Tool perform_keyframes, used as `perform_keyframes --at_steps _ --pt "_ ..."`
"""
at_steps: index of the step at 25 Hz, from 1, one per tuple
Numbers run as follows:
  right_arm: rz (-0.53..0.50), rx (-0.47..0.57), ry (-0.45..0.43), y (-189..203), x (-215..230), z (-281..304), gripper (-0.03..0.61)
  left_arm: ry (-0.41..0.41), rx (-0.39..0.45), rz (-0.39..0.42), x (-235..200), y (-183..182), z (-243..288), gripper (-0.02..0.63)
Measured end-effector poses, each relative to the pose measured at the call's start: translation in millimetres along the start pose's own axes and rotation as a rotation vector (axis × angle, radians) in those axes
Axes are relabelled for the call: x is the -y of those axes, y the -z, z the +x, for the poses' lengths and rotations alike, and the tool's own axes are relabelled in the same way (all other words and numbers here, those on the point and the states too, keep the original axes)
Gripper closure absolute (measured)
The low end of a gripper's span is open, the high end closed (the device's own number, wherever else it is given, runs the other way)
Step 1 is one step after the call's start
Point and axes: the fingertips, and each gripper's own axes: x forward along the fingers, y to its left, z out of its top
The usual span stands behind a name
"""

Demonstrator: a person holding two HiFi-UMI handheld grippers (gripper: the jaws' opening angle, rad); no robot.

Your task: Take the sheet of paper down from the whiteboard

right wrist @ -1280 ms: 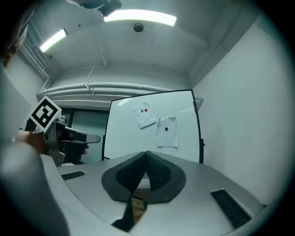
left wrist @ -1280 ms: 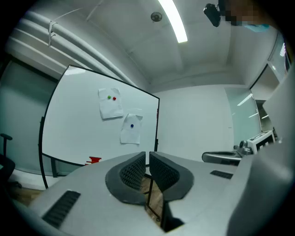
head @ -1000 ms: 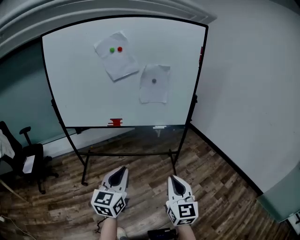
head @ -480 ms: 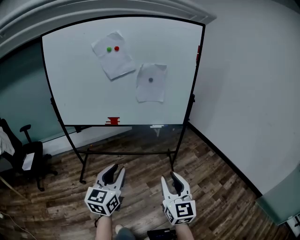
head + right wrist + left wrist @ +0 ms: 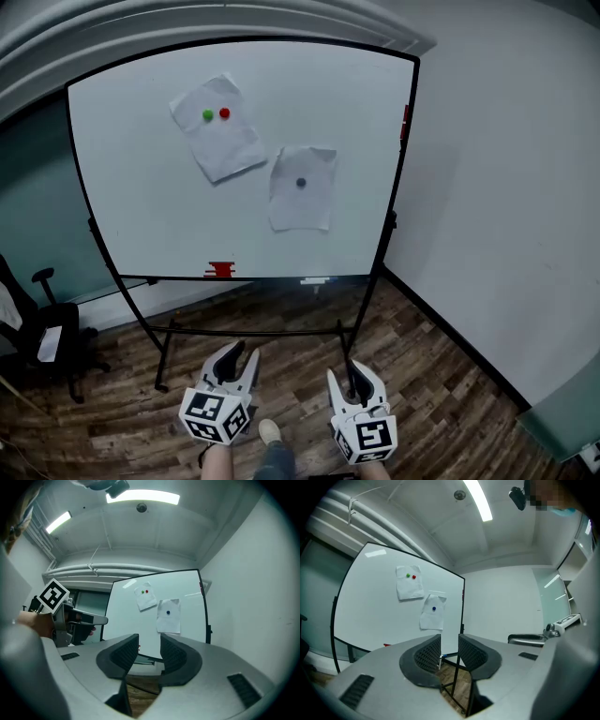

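**Left gripper** (image 5: 237, 354) — jaws apart, nothing held; only the whiteboard stand's legs and the wooden floor (image 5: 441, 375) show through the gap. Held low, pointing forward.

**Right gripper** (image 5: 352, 375) — jaws likewise apart and empty. Level with the left gripper and just beside it.

**Whiteboard** (image 5: 141, 206) — on a wheeled stand, ahead of both grippers and well apart from them. Its face rises above them.

**One-magnet sheet** (image 5: 300, 208) — on the board, pinned near its top by a single blue magnet (image 5: 301, 183). It hangs with its long axis close to upright. It lies ahead and high, a little to the left of the right gripper's line.

**Two-magnet sheet** (image 5: 217, 145) — on the board, pinned by a green magnet (image 5: 208, 114) and a red magnet (image 5: 224, 112) side by side. Its long axis is tilted, the lower end swung to the right. It lies higher and further left, roughly ahead of the left gripper.

**Status** — both sheets are up on the board, and neither is touched by a gripper. The task sentence does not say which sheet is meant.

**Judgement** — either sheet calls for a reach forward and upward. The right gripper looks the nearer to the one-magnet sheet, the left to the two-magnet sheet. The lower edges hang free below the magnets, so a jaw could likely close on one there.
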Motion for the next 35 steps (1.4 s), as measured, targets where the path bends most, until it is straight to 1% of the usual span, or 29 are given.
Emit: perform_keyframes --at_steps 4,8,12,14,17,21,26,32,35 --pt "-0.014 0.018 0.003 9.8 24.3 70.8 0.439 0.011 0.037 -0.017 -38.8 -6.8 68.9 0.499" --pt "-0.015 0.020 0.017 12.7 54.9 166.6 0.439 0.026 0.024 -0.006 -89.1 -19.7 152.5 0.499" --pt "-0.043 0.023 0.014 11.0 73.9 260.6 0.440 0.037 0.039 -0.047 -140.3 -33.4 222.3 0.499" --pt "-0.046 0.032 0.017 6.3 80.9 301.9 0.440 0.048 0.029 -0.033 -160.0 -40.1 253.5 0.499" --pt "-0.070 0.045 0.040 -3.5 92.2 347.5 0.439 0.067 0.033 0.002 -179.2 -51.7 292.7 0.499" --pt "-0.076 0.074 0.062 -9.7 104.2 385.2 0.439 0.096 0.040 0.023 -194.9 -62.1 328.8 0.492" --pt "-0.089 0.132 0.088 -24.3 117.4 411.5 0.439 0.116 0.094 0.044 -202.6 -81.5 354.7 0.492" --pt "-0.117 0.165 0.102 -36.1 131.2 438.4 0.430 0.112 0.105 0.114 -206.1 -92.0 380.7 0.492" --pt "-0.127 0.197 0.106 -42.0 138.0 452.1 0.430 0.108 0.119 0.134 -210.9 -97.7 394.5 0.492"
